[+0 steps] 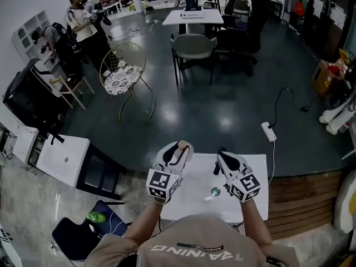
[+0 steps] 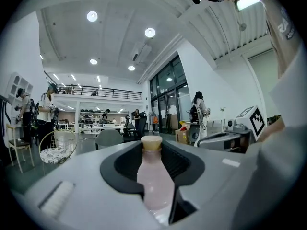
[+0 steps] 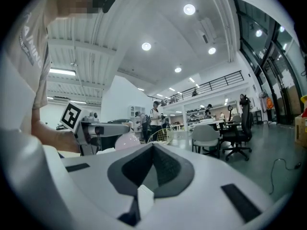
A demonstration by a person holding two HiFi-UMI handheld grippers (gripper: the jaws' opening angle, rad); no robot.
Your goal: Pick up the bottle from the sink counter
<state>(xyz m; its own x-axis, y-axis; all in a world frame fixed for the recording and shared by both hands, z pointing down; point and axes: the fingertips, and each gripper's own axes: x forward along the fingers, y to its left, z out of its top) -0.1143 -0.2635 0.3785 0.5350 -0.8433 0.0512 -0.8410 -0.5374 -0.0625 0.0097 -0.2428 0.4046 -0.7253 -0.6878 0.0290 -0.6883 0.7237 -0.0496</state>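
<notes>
A pale pink bottle with a tan cap stands upright between the jaws of my left gripper, which is shut on it. In the head view the bottle pokes out past that left gripper, held above the white sink counter. My right gripper hovers just to the right at about the same height. Its jaws meet at the tip with nothing between them. From the right gripper view the bottle shows as a pink round shape in the left gripper.
The sink drain lies below the grippers. A white cabinet and a blue chair stand to the left. Beyond the counter are a power strip with its cable, a wire chair, a grey chair, and people at the far left.
</notes>
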